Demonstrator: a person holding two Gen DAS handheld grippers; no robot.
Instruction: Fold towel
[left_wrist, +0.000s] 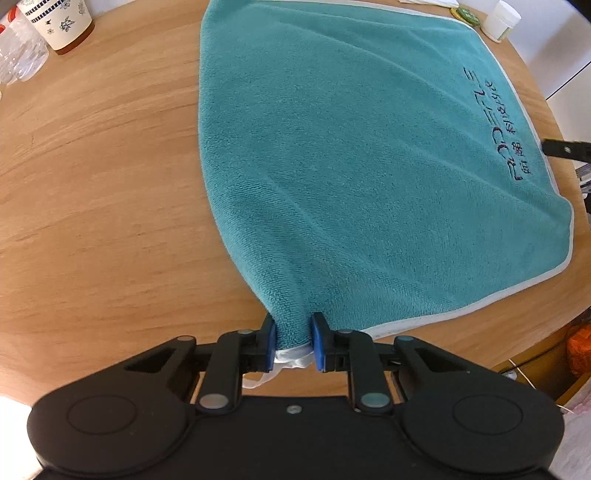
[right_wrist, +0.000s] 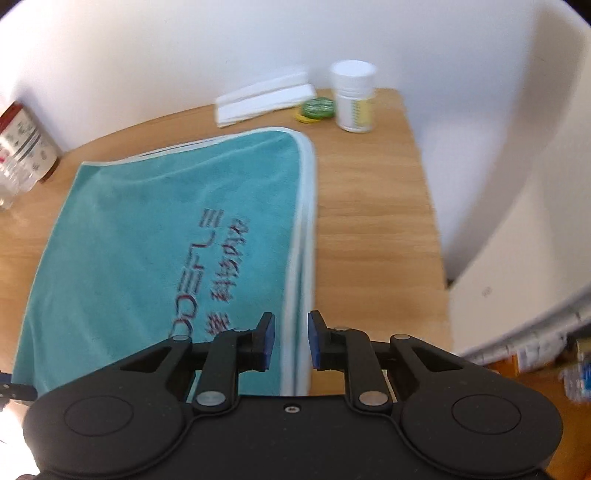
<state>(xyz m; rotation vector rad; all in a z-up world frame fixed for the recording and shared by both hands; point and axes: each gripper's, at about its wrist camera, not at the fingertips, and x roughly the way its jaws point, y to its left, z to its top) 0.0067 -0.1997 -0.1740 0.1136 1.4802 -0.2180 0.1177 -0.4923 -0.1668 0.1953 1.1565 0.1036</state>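
Towel: one teal towel (left_wrist: 351, 166) with pale edging and dark embroidered lettering lies spread on the wooden table (left_wrist: 92, 184), apparently doubled, since two edgings run side by side along its right border in the right wrist view.
Left gripper (left_wrist: 291, 341): its jaws are closed on the near corner of the towel, the cloth bunched between the blue pads (left_wrist: 270, 343) and a white loop tag hanging out below.
Right gripper (right_wrist: 290, 339): jaws part-open with nothing between them, poised over the towel's right edging near the lettering; whether they touch the cloth cannot be told, as this view is blurred.
Cups: one patterned paper cup (left_wrist: 61, 22) at the far left, beside one clear plastic container (left_wrist: 20, 51).
Far right corner: one white lidded jar (right_wrist: 354, 98), one green round item (right_wrist: 317, 107) touching a yellow ring, and one stack of white folded paper (right_wrist: 266, 99).
Obstructions: nothing lies on the towel.
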